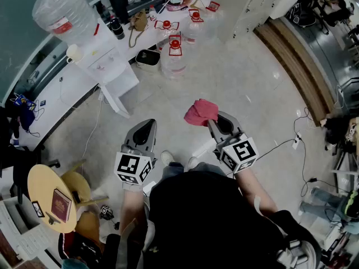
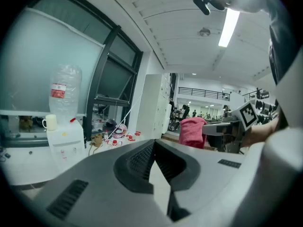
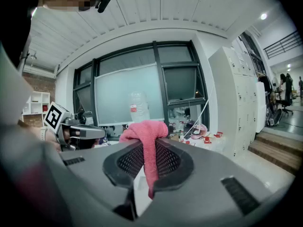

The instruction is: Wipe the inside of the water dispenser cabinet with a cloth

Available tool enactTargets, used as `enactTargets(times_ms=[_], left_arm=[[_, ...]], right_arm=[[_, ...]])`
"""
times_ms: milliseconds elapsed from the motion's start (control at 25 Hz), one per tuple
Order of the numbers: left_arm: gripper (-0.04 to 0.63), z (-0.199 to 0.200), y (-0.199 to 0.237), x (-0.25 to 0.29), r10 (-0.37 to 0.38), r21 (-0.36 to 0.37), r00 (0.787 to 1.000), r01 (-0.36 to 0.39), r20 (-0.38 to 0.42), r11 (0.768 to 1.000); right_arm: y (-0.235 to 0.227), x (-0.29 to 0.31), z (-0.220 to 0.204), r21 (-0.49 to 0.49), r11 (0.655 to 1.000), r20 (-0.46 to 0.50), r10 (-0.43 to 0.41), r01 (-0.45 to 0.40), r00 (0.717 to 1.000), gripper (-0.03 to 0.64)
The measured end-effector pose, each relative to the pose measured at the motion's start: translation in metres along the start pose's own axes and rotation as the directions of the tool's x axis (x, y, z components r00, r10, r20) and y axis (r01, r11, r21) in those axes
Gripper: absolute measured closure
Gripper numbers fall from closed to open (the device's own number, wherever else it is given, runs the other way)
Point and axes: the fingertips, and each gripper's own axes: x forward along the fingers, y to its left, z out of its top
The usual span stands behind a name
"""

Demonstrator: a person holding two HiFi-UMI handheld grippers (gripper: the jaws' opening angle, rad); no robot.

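The white water dispenser (image 1: 109, 72) with a large clear bottle (image 1: 61, 10) on top stands at the upper left, far from both grippers; it also shows as the dispenser (image 2: 64, 141) at left in the left gripper view. My right gripper (image 1: 210, 121) is shut on a pink cloth (image 1: 201, 111), which bunches over the jaw tips and hangs between them as the cloth (image 3: 146, 138). My left gripper (image 1: 147, 129) is held level beside it, shut with nothing in it. The cloth (image 2: 192, 131) shows to its right in the left gripper view.
Several clear water jugs with red caps (image 1: 173, 55) stand on the floor beyond the dispenser. A round yellow table (image 1: 39, 189) with a red book sits at lower left. White lockers (image 1: 247, 4), wooden steps (image 1: 297, 66) and floor cables (image 1: 291, 142) lie to the right.
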Motion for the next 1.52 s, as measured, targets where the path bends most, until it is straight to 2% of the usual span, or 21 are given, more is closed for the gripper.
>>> enactTargets(times_ms=[160,520,840,1040,1320,1520], left_arm=[[0.589,-0.002,0.023,-0.010,-0.017,-0.055,1.000,0.018,0.018,0.998],[0.588,0.006,0.092,-0.010,0.016,-0.071,0.999,-0.014,0.031,0.997],[0.588,-0.005,0.147,0.012,0.049,-0.126,0.999,-0.051,-0.022,0.991],[0.588,-0.011,0.193,0.052,0.076,-0.135,0.995,-0.085,-0.066,0.987],[0.588,0.016,0.268,0.126,0.176,-0.142,0.979,-0.190,-0.108,0.972],[0.588,0.031,0.316,0.171,0.277,-0.158,0.952,-0.296,-0.131,0.942]], right_arm=[[0.016,0.021,-0.004,-0.007,1.000,-0.007,0.006,-0.006,1.000,0.571],[0.027,0.085,0.006,-0.006,1.000,-0.014,-0.013,0.013,1.000,0.569],[0.009,0.144,0.000,0.053,0.998,-0.051,-0.021,0.024,0.998,0.569],[-0.024,0.212,-0.001,0.090,0.996,-0.081,-0.007,0.014,0.997,0.569],[-0.077,0.325,0.027,0.101,0.992,-0.119,0.091,-0.079,0.989,0.569],[-0.109,0.401,0.040,0.101,0.978,-0.162,0.195,-0.180,0.967,0.569]])
